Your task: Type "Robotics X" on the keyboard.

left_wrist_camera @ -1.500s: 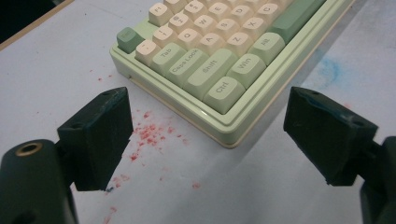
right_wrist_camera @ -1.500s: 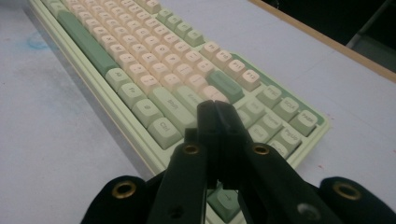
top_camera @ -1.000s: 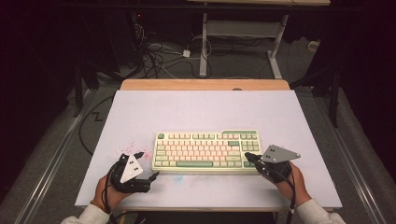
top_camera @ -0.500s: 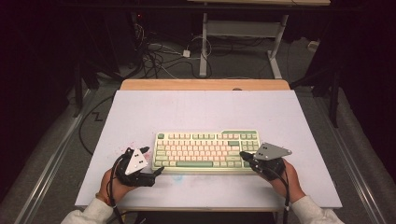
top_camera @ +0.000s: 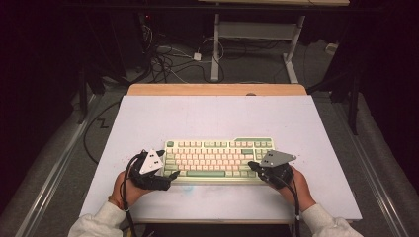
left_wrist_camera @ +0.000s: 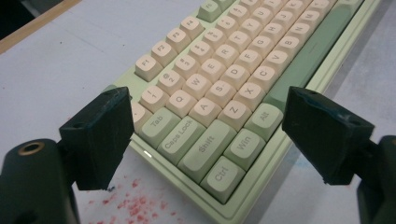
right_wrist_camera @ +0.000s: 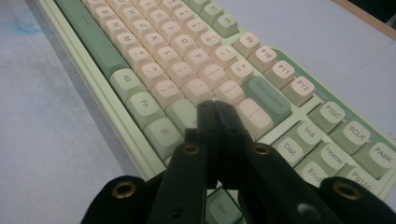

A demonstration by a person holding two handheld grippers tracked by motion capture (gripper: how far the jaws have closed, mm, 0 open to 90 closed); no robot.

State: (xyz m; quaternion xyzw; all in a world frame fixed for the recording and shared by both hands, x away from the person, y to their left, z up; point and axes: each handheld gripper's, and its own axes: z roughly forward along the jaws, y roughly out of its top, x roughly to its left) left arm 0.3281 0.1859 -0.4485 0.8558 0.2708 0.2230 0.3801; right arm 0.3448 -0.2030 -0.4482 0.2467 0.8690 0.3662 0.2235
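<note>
My left gripper (left_wrist_camera: 205,140) hangs with its jaws spread wide over the near left corner of the green and cream keyboard (top_camera: 220,159), nothing between them. My right gripper (right_wrist_camera: 215,109) is closed and empty above the keyboard's right-hand keys; the keyboard lies flat on the desk (top_camera: 212,113) near me.

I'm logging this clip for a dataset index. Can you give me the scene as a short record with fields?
surface: white table top
main object: green and cream keyboard, lying flat near the person's edge
left gripper: open, jaws straddling the keyboard's left near corner
right gripper: shut, tip over the keys near the right Shift
marks: red specks on the table beside the left gripper
</note>
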